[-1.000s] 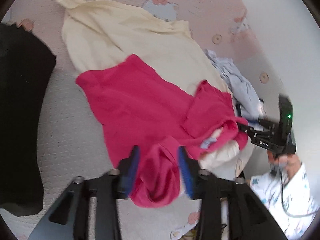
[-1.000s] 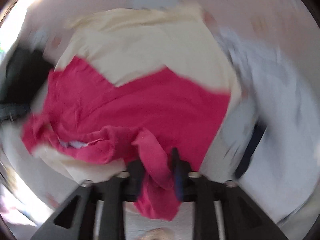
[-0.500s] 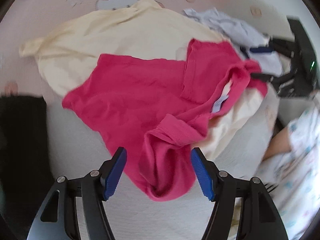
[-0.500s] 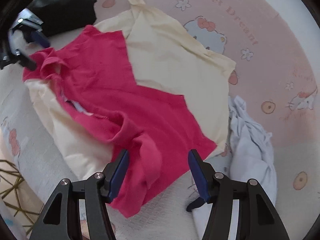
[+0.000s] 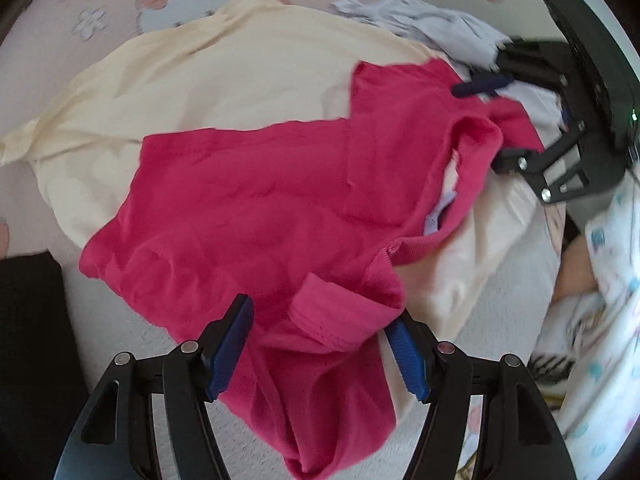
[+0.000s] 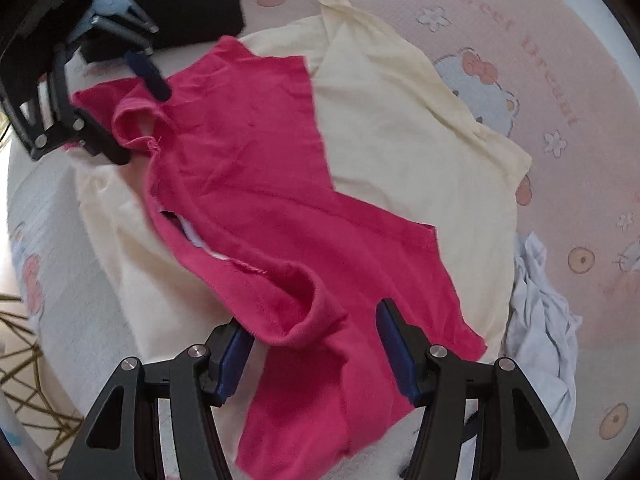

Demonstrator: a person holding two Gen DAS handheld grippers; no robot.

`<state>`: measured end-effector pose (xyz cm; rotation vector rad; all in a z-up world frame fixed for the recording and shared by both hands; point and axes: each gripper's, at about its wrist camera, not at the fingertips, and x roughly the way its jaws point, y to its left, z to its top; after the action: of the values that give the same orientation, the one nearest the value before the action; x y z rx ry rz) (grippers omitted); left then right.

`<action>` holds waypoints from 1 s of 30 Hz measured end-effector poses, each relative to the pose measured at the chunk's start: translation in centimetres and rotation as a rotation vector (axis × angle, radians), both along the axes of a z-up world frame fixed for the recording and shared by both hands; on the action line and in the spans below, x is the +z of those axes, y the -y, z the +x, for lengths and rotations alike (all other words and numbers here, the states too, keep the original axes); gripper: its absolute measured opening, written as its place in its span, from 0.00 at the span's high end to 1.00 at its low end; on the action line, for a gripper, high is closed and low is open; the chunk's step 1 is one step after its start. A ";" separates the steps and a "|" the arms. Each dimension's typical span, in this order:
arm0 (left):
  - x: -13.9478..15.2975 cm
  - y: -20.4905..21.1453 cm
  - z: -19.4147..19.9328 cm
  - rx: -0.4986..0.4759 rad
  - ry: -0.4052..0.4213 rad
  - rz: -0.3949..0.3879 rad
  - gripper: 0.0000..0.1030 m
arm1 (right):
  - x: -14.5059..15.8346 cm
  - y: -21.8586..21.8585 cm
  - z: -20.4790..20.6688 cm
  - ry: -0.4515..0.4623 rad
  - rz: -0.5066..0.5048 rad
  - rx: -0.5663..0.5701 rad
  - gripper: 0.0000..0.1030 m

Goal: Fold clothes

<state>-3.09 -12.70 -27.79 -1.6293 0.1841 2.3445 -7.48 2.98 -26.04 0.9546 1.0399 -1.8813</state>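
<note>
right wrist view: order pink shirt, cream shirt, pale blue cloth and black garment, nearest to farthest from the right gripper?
1. Pink shirt: its sleeve lies between the open jaws of the right gripper.
2. Cream shirt: spread beneath the pink one.
3. Pale blue cloth: bunched at right.
4. Black garment: far top left.

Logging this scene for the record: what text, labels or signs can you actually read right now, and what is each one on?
"Sweet Dream": pink cursive printed on the bed sheet, right wrist view; the second word is blurred, so that reading is likely, not sure.
Neck label inside the pink shirt: pale tag, too small to read.
Cream shirt, pale blue garment, black garment: no lettering visible.
</note>
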 end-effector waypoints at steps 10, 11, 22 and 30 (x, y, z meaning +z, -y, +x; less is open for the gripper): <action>-0.4 2.7 -2.2 0.154 0.025 0.072 0.69 | 0.7 -0.2 -3.9 0.237 -0.164 -0.250 0.88; -0.5 2.8 -2.5 0.157 0.028 0.070 0.68 | 0.3 -0.3 -4.2 0.248 -0.148 -0.274 0.88; 0.9 8.8 -2.4 0.467 0.091 0.442 0.52 | -0.7 -0.9 -5.0 0.390 -0.178 -0.480 0.86; 3.1 10.7 1.6 0.545 0.029 0.463 0.34 | 2.9 -3.6 -4.3 0.409 -0.387 -0.590 0.40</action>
<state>-1.50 -23.39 -24.74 -1.6050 -0.8449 2.4583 -11.78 6.59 -23.16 1.4261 0.1376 -2.1062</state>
